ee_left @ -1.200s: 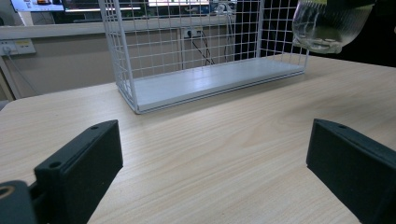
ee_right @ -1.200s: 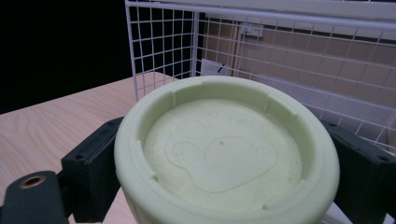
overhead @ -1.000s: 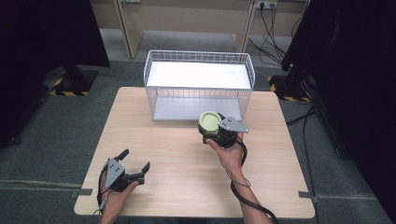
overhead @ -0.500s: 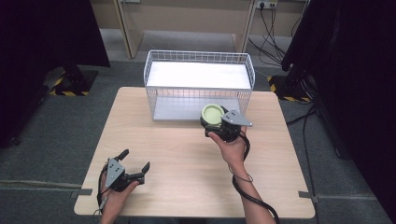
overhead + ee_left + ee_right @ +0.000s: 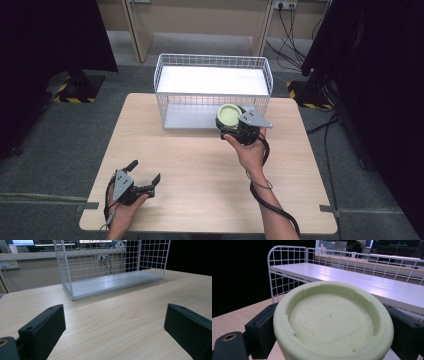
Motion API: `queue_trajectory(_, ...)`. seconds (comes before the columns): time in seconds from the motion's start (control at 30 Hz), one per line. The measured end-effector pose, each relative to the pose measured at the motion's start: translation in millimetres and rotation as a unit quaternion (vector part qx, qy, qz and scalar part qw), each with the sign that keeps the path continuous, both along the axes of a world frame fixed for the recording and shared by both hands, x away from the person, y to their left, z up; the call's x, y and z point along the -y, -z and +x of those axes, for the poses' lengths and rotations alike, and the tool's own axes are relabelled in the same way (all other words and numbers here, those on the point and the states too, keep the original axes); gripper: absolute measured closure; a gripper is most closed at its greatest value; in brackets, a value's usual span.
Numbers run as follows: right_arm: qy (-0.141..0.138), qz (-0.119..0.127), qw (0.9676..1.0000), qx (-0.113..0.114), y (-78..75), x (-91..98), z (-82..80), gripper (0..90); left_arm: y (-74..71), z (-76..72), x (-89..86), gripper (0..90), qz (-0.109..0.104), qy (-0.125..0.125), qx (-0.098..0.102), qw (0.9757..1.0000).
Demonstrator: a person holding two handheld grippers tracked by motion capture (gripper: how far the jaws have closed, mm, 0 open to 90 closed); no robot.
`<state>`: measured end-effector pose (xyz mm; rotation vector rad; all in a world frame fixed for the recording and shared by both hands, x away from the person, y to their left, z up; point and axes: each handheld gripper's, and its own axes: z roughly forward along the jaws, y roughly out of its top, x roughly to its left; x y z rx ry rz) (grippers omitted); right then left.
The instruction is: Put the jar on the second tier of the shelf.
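Heads up, your right gripper [image 5: 239, 126] is clamped on that pale green round cup [image 5: 228, 114], one jaw on each side, and you're holding it up right at the front wall of the white wire basket [image 5: 163, 90]. In the right gripper view the cup [image 5: 333, 322] sits with its paw-print face toward the camera and the basket rim [image 5: 287, 247] just behind it.

Stuff I'd watch for:

- The cup is round and looks like smooth plastic, so the jaws probably only bite on two narrow spots. If you tilt your wrist, it could roll or squirt out sideways.
- You're really close to the wire. If you go forward without enough height, the cup or a jaw could catch the top rim and get knocked loose, or shove the whole basket back, since it looks light.
- The cable trailing down your right forearm could snag on the table [image 5: 200, 170] edge.

Your left gripper [image 5: 142, 181] sits near the front left corner of the table, jaws spread wide with nothing in them, well apart from the basket, so it's no help if something slips.
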<state>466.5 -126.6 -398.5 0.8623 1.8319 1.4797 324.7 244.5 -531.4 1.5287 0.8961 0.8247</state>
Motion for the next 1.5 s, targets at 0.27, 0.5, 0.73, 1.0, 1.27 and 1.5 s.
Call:
queue_trajectory(0.27, 0.005, 0.001, 1.0000, 0.002, -6.9, 1.9, 4.4, 11.4, -0.1, 0.0, 0.3, 3.1, 0.002, -0.001, 0.000, 1.0000)
queue_trajectory(0.5, 0.011, 0.001, 0.9999, 0.003, -14.7, 2.9, 8.6, 11.4, -0.2, 0.0, 0.5, 3.1, 0.004, -0.001, -0.001, 1.0000)
queue_trajectory(0.73, 0.016, -0.001, 0.9998, 0.007, -29.6, 2.8, 15.9, 11.4, -0.2, 0.1, 0.6, 3.1, 0.003, -0.001, -0.002, 1.0000)
queue_trajectory(1.0, 0.023, -0.004, 0.9996, 0.014, -52.9, 2.2, 27.9, 11.5, -0.3, 0.4, -0.2, 3.2, 0.002, -0.001, -0.003, 1.0000)
queue_trajectory(1.27, 0.032, -0.003, 0.9994, 0.014, -74.0, 1.4, 46.0, 11.5, -0.2, 0.4, -0.6, 3.1, 0.000, 0.000, -0.003, 1.0000)
queue_trajectory(1.5, 0.044, -0.006, 0.9990, 0.008, -85.9, 2.4, 61.8, 11.4, -0.2, 0.2, -0.3, 3.1, 0.000, 0.001, -0.002, 1.0000)
